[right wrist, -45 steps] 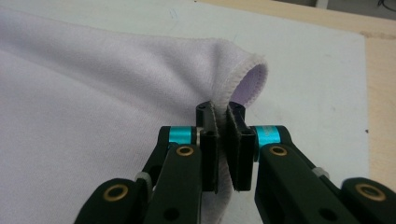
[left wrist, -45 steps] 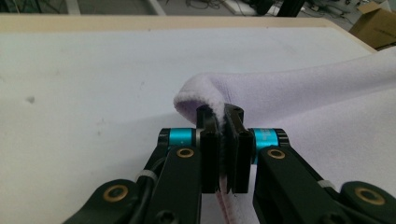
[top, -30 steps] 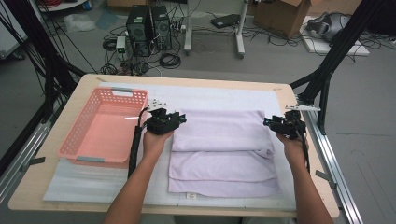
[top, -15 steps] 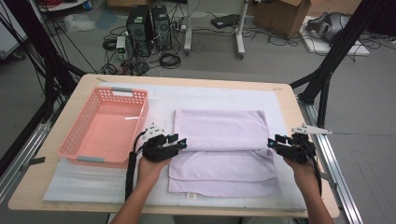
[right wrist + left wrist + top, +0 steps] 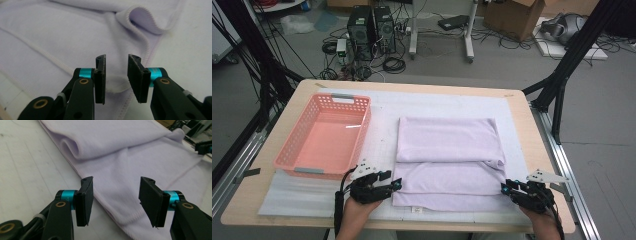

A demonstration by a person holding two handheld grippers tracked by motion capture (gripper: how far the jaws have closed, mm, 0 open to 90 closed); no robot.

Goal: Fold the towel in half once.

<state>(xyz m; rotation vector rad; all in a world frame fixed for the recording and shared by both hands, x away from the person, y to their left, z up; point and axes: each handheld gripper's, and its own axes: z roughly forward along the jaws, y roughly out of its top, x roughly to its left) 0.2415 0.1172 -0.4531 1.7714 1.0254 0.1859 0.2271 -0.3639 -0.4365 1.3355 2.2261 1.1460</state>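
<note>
A: Lavender towel (image 5: 447, 160), partly folded, flat on the white mat (image 5: 382, 112) of the tabletop (image 5: 532, 130), just right of the pink basket (image 5: 324, 137). Left claw (image 5: 393, 184) at the towel's near-left corner, jaws wide apart, holding nothing. Right claw (image 5: 507, 188) at the near-right corner, jaws parted more narrowly, also holding nothing.

B: Likely faults from here?

A: Uneven pinch: left claw (image 5: 115, 192) straddling the towel's hem, right claw (image 5: 116, 75) poised above a small tab at the hem (image 5: 116, 86). Closing on one layer alone, or on the tab only, probably leaves the layer beneath behind and skews the fold. Unequal lift at the two corners, likewise a crooked edge against the rolled fold (image 5: 72, 147).
</note>
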